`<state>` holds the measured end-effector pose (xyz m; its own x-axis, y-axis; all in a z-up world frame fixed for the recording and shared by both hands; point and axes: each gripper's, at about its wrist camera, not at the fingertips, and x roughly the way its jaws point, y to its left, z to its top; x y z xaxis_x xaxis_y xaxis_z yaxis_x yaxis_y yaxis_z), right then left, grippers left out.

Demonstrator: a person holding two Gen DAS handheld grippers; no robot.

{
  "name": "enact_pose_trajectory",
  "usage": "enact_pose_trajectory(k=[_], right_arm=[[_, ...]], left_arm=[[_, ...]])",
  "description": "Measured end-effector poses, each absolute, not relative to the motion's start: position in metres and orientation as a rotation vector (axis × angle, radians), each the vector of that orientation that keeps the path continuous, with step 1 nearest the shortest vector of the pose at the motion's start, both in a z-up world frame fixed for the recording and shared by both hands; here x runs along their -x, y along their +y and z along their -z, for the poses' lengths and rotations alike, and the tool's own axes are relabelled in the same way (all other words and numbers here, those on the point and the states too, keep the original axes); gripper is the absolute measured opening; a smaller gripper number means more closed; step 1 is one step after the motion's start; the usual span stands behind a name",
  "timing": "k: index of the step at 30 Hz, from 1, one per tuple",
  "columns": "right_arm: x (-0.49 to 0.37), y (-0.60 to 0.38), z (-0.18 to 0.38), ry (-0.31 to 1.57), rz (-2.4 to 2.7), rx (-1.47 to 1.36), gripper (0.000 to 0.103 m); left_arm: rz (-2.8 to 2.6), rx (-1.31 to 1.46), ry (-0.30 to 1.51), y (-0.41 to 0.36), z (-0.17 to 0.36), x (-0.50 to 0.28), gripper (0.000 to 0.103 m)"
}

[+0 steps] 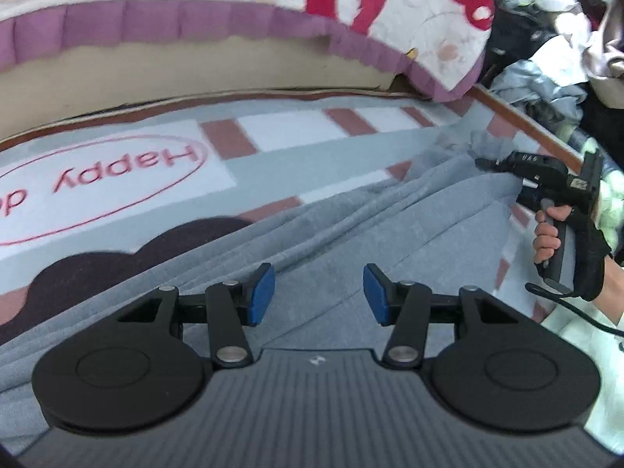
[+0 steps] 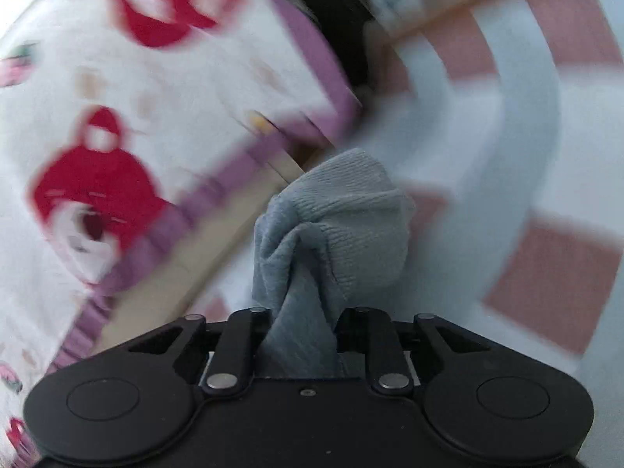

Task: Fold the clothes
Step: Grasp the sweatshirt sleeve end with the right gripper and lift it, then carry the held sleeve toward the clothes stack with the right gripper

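A grey knit garment (image 1: 351, 226) lies spread over the patterned rug (image 1: 273, 136), stretched in long folds toward the right. My left gripper (image 1: 319, 294) hovers open just above the cloth, its blue pads (image 1: 262, 295) apart with nothing between them. At the far right a hand holds my right gripper (image 1: 487, 163), shut on the garment's far end. In the right wrist view the bunched grey garment (image 2: 331, 226) pokes out from between the shut fingers of the right gripper (image 2: 300, 323), its ribbed cuff folded over. That view is blurred by motion.
A quilt (image 1: 390, 7) with red cartoon figures and a purple frill hangs over the mattress (image 1: 195, 70) behind the rug. A pile of other clothes (image 1: 546, 58) sits at the upper right beyond a wooden edge (image 1: 522, 121). The rug carries a "Happy" oval (image 1: 97, 183).
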<state>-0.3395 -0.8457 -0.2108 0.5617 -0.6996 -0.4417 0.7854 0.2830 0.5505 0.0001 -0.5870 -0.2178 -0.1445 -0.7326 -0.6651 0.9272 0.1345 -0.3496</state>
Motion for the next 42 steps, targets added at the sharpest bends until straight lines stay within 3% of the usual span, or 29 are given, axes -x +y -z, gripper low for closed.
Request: enact_pose_trajectory(k=[5,12,16,21,28,36,42], right_arm=[[0.359,-0.805,0.136,0.089,0.998,-0.512,0.019],[0.346,-0.79,0.117,0.186,1.05,-0.503,0.019],[0.318,-0.76,0.097,0.184,1.024,-0.4,0.02],[0.262,-0.71,0.068,0.217,0.919,-0.237,0.02],[0.173,-0.632,0.047,0.231,0.714,-0.224,0.02],[0.092,-0.545,0.05,0.269,0.525,-0.245,0.02],[0.043,-0.501,0.072,0.337,0.457,-0.276,0.02]], left_arm=[[1.542,-0.38,0.89,-0.608,0.221,0.027,0.05],[1.453,-0.526,0.829,-0.63,0.234,0.059,0.055],[1.392,-0.421,0.854,-0.605,0.219,0.051,0.056],[1.272,-0.319,0.817,-0.542,0.195,0.011,0.056],[1.041,-0.219,0.85,-0.421,0.175,-0.061,0.056],[0.679,-0.428,0.847,-0.273,0.216,-0.116,0.056],[0.595,-0.352,0.822,-0.193,0.226,-0.14,0.058]])
